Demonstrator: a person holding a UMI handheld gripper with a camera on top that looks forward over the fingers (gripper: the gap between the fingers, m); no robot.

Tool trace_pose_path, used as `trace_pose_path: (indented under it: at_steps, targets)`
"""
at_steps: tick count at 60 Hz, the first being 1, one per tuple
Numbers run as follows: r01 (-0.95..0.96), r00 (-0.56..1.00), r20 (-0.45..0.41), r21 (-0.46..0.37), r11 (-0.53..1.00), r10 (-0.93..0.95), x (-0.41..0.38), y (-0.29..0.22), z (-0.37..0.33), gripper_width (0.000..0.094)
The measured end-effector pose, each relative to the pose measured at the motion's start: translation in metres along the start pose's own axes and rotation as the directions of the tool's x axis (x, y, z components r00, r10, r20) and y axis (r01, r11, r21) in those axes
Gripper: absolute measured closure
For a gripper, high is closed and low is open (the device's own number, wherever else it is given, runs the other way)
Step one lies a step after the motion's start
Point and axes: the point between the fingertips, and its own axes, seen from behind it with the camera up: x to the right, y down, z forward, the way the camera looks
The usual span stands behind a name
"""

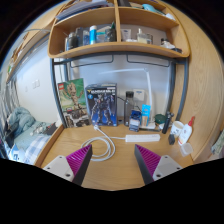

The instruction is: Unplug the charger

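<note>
— So, where does the gripper (113, 160) sit?

— Above the near edge of a wooden desk (112, 165), pale and smooth-grained. Its two fingers are spread wide apart, each with a magenta ribbed pad (80, 159) on the inner face, and bare desktop shows between them; nothing is pinched.

— And the charger?

— A white power strip (141, 137), long and flat, lies toward the desk's back right, beyond the fingers. A white cable (101, 135) curls from near the back centre across the desk toward it, thin and glossy. I cannot tell which plug on the strip is the charger itself; the shapes on top of it are too small.

— What stands along the back edge?

— Two upright printed boxes lean against the white wall: a green-toned one (73, 96) at the left and a darker, blue-black one (101, 103) just beside it. To the right of those stand a few small bottles or tubs (139, 110), one with a blue top.

— Anything at the right edge?

— A white rounded item with a red tip (181, 130), near the desk's right edge.

— Above?

— A wooden hutch shelf (118, 47) with curved side panels, loaded with small boxes and bottles. Left of the desk lies rumpled bedding (22, 128).
</note>
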Motion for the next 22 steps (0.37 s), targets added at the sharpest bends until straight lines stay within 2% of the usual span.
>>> trace_pose_path:
  at_steps: [22]
  targets:
    - [0.002,1.0,-0.016,-0.01,1.0,-0.002,-0.007,0.017,-0.009,0.0072]
